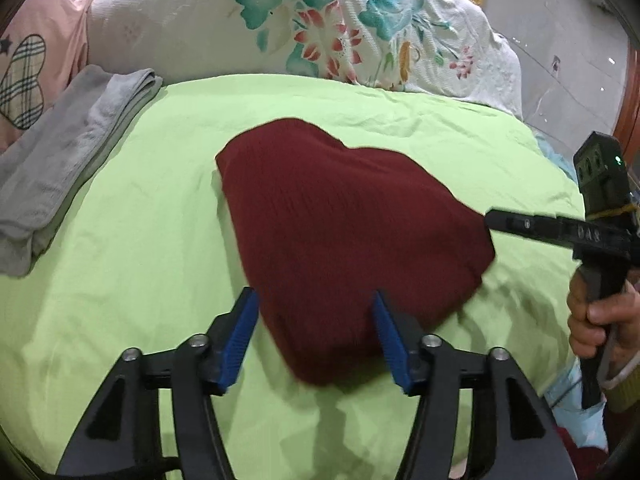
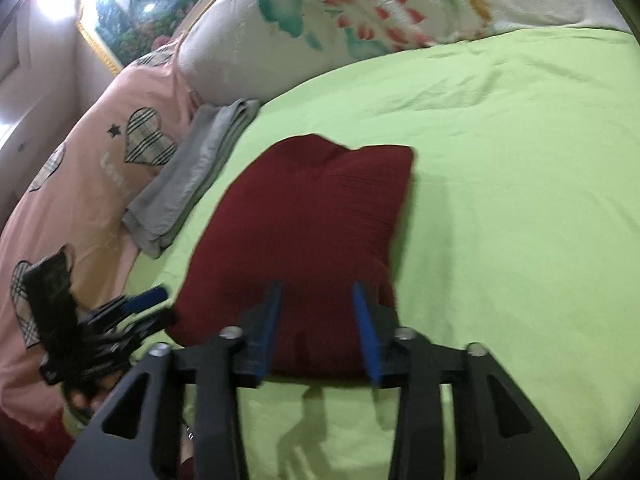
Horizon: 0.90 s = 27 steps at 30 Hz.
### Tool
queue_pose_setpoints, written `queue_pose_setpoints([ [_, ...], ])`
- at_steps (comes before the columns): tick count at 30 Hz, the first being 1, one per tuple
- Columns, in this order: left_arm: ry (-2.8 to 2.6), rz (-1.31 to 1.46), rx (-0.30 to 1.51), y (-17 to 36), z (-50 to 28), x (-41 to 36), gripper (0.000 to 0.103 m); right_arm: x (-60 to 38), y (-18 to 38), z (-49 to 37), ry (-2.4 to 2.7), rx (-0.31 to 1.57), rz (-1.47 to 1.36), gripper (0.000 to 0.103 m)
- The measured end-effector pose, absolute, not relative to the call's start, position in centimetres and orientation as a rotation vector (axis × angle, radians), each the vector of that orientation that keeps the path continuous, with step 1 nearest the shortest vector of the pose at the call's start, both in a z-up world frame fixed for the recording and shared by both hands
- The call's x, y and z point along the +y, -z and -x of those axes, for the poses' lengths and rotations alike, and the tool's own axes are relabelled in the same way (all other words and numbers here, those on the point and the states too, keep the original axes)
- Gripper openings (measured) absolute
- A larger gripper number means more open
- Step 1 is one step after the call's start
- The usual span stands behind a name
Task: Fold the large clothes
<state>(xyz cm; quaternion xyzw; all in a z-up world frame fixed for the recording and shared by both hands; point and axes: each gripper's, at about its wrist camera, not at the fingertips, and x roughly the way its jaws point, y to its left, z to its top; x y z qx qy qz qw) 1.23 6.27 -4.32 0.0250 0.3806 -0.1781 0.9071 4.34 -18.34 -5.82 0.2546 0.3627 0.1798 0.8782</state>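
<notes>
A dark red garment (image 1: 344,224) lies folded into a compact pad on the green bedsheet (image 1: 140,240); it also shows in the right wrist view (image 2: 304,232). My left gripper (image 1: 314,300) is open and empty, its blue pads (image 1: 244,332) just above the pad's near edge. My right gripper (image 2: 318,292) is open and empty over the pad's near edge. The right gripper also shows in the left wrist view (image 1: 560,232) at the pad's right corner. The left gripper shows in the right wrist view (image 2: 132,312) at the pad's left.
A folded grey cloth (image 1: 68,160) lies at the left of the sheet, also in the right wrist view (image 2: 192,176). A floral white bolster (image 1: 280,24) lines the far side. A pink cover with plaid hearts (image 2: 80,184) lies left.
</notes>
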Motion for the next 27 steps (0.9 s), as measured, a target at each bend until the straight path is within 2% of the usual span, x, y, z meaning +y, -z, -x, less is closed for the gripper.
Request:
queue_pose_setpoints([
  [3, 0.355, -0.065, 0.789, 5.2, 0.1, 6.0, 0.068, -19.2, 6.6, -3.5, -0.338, 0.752, -0.558, 0.043],
  [7, 0.277, -0.150, 0.792, 6.9, 0.1, 4.5, 0.068, -18.6, 7.9, -4.0, -0.343, 0.814, -0.558, 0.043],
  [8, 0.253, -0.163, 0.789, 7.2, 0.0, 4.5, 0.066, -18.3, 8.2, -4.2, -0.345, 0.825, -0.558, 0.043],
  [9, 0.231, -0.167, 0.795, 7.5, -0.2, 4.6, 0.056, -18.0, 8.5, -4.2, -0.346, 0.834, -0.561, 0.043],
  [10, 0.196, -0.162, 0.817, 8.0, -0.8, 4.8, 0.052, -17.8, 8.8, -4.5, -0.351, 0.843, -0.565, 0.043],
  [11, 0.195, -0.150, 0.829, 8.2, -1.1, 5.1, 0.043, -17.6, 9.0, -4.7, -0.359, 0.851, -0.569, 0.042],
  [12, 0.198, -0.126, 0.836, 8.3, -1.3, 5.4, 0.030, -17.4, 9.1, -4.8, -0.366, 0.863, -0.573, 0.021],
  [13, 0.205, -0.090, 0.832, 8.1, -1.1, 5.9, 0.027, -17.4, 9.0, -4.8, -0.377, 0.863, -0.584, 0.008],
  [16, 0.201, -0.072, 0.824, 8.1, -0.9, 6.4, 0.024, -17.8, 7.5, -3.8, -0.407, 0.800, -0.587, 0.008],
  [21, 0.220, -0.052, 0.859, 9.1, -1.2, 6.5, 0.023, -17.4, 10.4, -4.7, -0.354, 0.939, -0.510, 0.008],
  [23, 0.249, -0.039, 0.872, 8.8, -0.9, 6.9, 0.026, -17.6, 10.4, -4.4, -0.342, 0.925, -0.524, 0.011],
  [25, 0.286, -0.002, 0.882, 8.3, -0.4, 7.8, 0.031, -18.1, 9.5, -4.0, -0.339, 0.902, -0.543, 0.019],
  [27, 0.333, 0.039, 0.856, 7.2, 0.5, 9.0, 0.031, -18.9, 8.2, -3.2, -0.319, 0.861, -0.534, 0.021],
])
